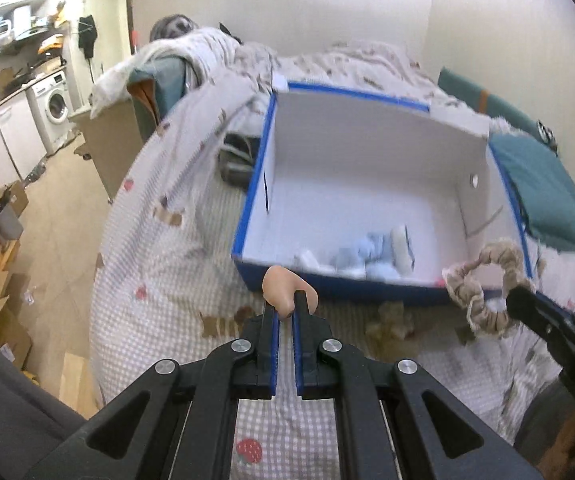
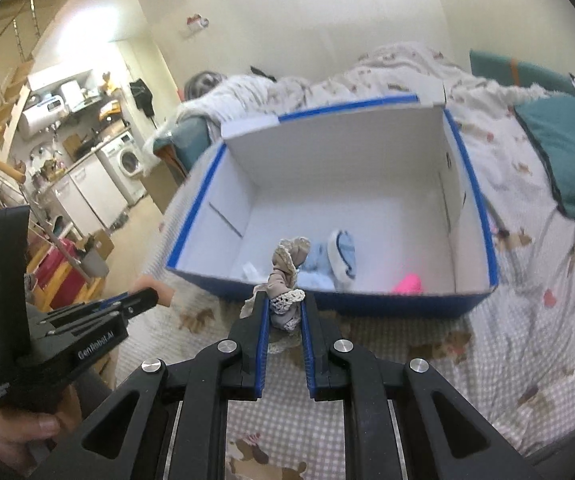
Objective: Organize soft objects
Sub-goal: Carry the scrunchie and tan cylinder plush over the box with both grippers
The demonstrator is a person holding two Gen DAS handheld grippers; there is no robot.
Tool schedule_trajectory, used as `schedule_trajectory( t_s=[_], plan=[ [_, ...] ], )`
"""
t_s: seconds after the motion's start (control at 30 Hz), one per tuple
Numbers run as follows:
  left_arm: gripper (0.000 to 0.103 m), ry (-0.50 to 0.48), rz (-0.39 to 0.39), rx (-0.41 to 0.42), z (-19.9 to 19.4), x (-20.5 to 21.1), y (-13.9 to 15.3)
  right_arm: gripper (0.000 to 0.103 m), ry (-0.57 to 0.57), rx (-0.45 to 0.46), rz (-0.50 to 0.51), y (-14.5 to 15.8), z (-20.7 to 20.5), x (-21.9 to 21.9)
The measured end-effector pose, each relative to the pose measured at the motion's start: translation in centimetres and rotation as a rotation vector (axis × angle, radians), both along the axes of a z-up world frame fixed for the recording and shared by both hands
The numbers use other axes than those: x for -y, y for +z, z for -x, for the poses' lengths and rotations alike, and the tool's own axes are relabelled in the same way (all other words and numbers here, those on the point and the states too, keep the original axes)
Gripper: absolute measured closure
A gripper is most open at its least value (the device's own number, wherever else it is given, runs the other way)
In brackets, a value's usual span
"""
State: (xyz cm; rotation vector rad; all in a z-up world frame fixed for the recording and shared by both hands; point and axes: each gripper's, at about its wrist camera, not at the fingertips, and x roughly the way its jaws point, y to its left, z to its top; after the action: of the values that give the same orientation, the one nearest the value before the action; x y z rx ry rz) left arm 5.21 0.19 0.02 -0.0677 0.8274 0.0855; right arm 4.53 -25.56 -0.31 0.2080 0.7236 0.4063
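We see the left tool [image 1: 286,307] clenched on a peach sponge [image 1: 283,286] at lower centre of its view, just in front of the blue box [image 1: 343,284] on the bed [image 1: 175,240]. Our right tool [image 2: 285,306] grips a beige lace scrunchie [image 2: 285,270] at centre frame, before the box's near wall. Light blue cloth [image 2: 319,266] lies inside the box.
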Motion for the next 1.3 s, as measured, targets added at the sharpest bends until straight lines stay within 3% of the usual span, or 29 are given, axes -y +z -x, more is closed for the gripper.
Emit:
schedule_trajectory(
  t_s=[0.23, 0.6, 0.83, 1.0, 1.3],
  plan=[
    [0.097, -0.038, -0.034, 0.062, -2.2, 0.3, 3.3, 0.087, -0.016, 0.012, -0.008, 1.7, -1.9, 0.4],
    [0.097, -0.135, -0.103, 0.088, -8.5, 1.8, 4.5, 0.087, -0.031, 0.087, 0.068, 3.5, -8.3, 1.4],
    [0.097, -0.148, -0.068, 0.048, -12.2, 2.0, 1.9, 0.087, -0.074, 0.03, 0.043, 1.0, -11.2, 2.6],
    [0.097, -0.15, -0.044, 0.02, -12.4, 1.9, -0.6, 0.087, -0.104, -0.021, -0.027, -0.6, -11.9, 3.9],
    [0.097, -0.166, 0.019, -0.048, -13.3, 2.0, -2.9, 0.087, -0.092, -0.057, -0.025, -1.7, -12.3, 3.3]
  ],
)
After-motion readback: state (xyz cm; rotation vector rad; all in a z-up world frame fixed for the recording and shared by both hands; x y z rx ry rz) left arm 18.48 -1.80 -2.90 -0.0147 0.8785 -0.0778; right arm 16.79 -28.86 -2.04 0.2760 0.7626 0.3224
